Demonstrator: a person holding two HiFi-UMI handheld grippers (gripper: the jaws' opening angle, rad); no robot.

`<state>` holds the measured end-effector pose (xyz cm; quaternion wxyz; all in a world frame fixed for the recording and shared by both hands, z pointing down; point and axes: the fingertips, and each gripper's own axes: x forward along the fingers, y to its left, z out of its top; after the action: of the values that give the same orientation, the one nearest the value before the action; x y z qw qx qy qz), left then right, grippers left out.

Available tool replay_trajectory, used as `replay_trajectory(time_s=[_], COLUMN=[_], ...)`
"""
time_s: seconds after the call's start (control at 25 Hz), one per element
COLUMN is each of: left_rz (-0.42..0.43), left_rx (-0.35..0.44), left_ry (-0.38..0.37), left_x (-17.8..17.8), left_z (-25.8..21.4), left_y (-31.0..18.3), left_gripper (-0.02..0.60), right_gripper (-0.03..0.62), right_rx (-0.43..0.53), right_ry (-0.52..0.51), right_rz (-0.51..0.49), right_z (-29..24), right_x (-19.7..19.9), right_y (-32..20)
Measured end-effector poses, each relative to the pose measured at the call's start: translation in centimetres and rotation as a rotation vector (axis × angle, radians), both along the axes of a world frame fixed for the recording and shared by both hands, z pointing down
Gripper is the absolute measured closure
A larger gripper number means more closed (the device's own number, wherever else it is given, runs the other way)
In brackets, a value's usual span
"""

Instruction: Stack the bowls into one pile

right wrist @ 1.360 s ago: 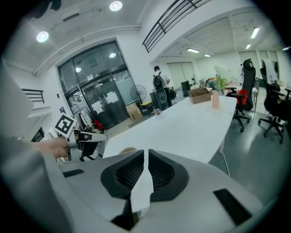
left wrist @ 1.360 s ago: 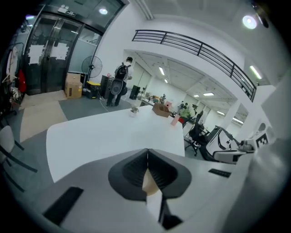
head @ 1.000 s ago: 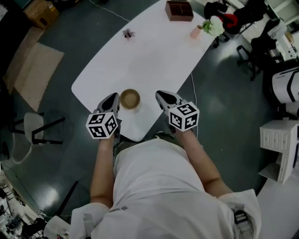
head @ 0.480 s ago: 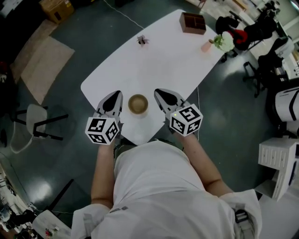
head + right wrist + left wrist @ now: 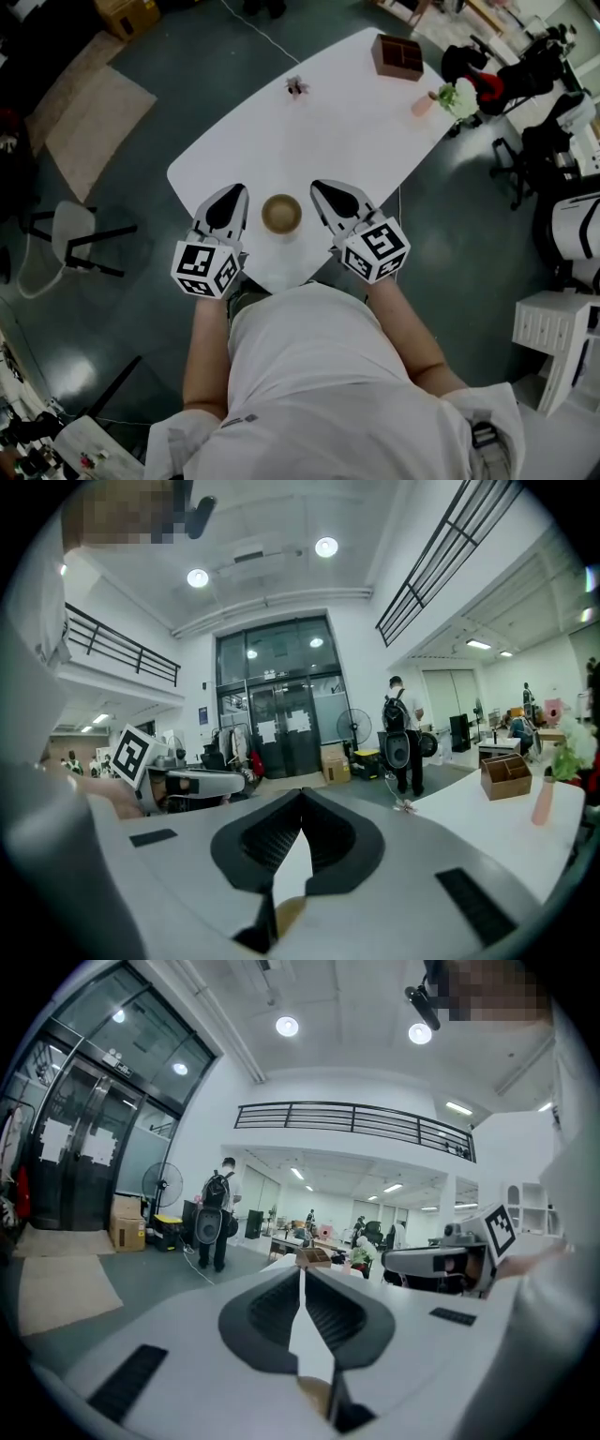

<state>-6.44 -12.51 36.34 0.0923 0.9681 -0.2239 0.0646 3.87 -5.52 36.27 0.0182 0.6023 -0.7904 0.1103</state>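
Close to table (image 5: 328, 131) edge, wooden bowl (image 5: 281, 214)

No writing, label, brand or number is legible anywhere here.

A round tan wooden-looking bowl (image 5: 281, 214) stands upright, mouth up, on the white oval table (image 5: 328, 131), near its nearest end.

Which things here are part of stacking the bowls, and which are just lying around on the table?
Part of the job: brown bowl; left gripper, shut and empty; right gripper, shut and empty.
Lying about: brown divided box; pink vase with flowers; small dark object near the far edge.
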Motion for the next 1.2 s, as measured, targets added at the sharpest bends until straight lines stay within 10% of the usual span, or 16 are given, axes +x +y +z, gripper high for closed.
replay_trajectory(time_s=[1.2], left_rz=[0.044], left_rx=[0.048], left_ry=[-0.031], left_x=[-0.1], left_z=[0.4], left_y=[1.6], left_gripper=[0.581], right_gripper=[0.586], right_rx=[-0.046], right_ry=[0.02], right_rz=[0.029], right_z=[2.1], right_x=[0.3], right_y=[0.7])
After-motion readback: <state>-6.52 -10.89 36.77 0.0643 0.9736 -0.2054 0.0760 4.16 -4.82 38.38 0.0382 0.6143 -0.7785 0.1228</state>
